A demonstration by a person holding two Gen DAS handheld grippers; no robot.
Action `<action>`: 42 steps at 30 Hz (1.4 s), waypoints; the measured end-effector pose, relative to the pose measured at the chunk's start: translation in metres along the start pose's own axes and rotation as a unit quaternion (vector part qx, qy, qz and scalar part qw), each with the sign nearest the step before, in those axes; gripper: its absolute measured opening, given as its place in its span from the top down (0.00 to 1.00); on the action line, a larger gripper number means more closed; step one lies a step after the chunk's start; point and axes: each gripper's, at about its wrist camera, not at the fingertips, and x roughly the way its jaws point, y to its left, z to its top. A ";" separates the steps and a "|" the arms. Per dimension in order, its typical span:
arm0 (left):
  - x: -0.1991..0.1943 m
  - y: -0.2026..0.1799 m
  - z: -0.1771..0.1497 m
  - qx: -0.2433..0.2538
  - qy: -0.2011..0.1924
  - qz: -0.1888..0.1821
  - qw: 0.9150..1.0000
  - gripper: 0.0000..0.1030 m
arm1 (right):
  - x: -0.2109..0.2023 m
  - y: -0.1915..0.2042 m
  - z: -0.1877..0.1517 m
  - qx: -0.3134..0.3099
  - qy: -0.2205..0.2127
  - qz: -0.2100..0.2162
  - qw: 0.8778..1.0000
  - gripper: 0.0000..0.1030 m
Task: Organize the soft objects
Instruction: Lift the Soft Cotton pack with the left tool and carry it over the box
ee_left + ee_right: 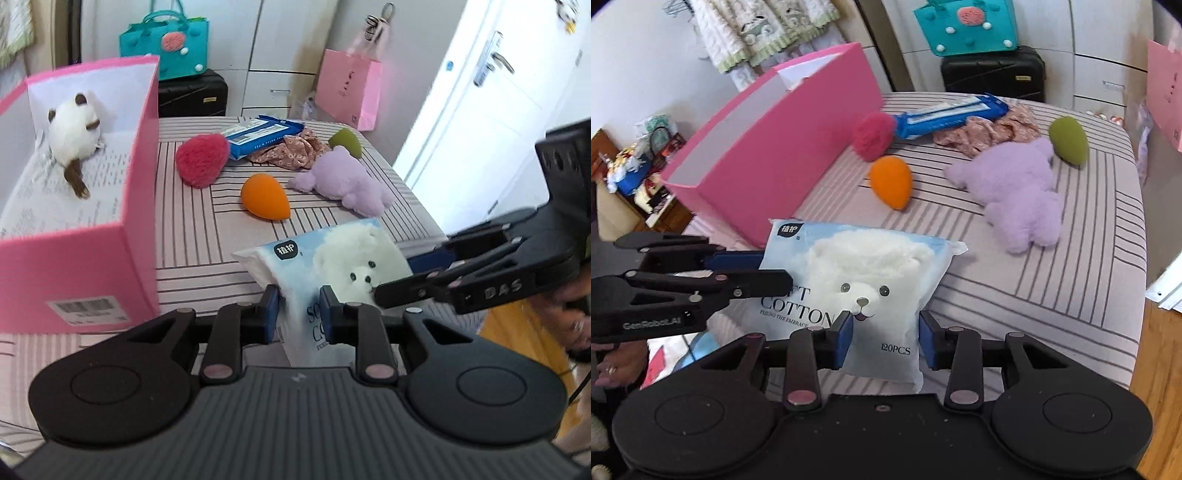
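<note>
Clearly a light, squashy pack: the pale-blue plastic cotton-pad packet point(857, 291) hangs over the striped bed's near edge point(1071, 321), pinched by both grippers.
Slick film may slip, so grip the padded body. Left gripper point(298, 314) is clamped on it; right gripper point(885, 339) brackets its lower end, contact unclear. Beyond: orange egg-shaped sponge point(891, 181), fluffy lilac plush point(1019, 192), stiff pink cardboard box point(783, 147).

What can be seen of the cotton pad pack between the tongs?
The cotton pad pack is a soft, glossy plastic pouch, pale blue and white, printed with a fluffy white dog and "SOFT COTTON". It is raised above the striped cover, tilted. The left tongs pinch one narrow edge; the right tongs bracket the opposite end, though contact there is unclear. It sits near the pink box.
</note>
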 end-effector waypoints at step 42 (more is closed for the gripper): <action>-0.160 0.081 0.018 0.018 -0.112 0.040 0.993 0.78 | -0.047 0.160 0.067 -0.206 -0.108 0.033 0.972 0.50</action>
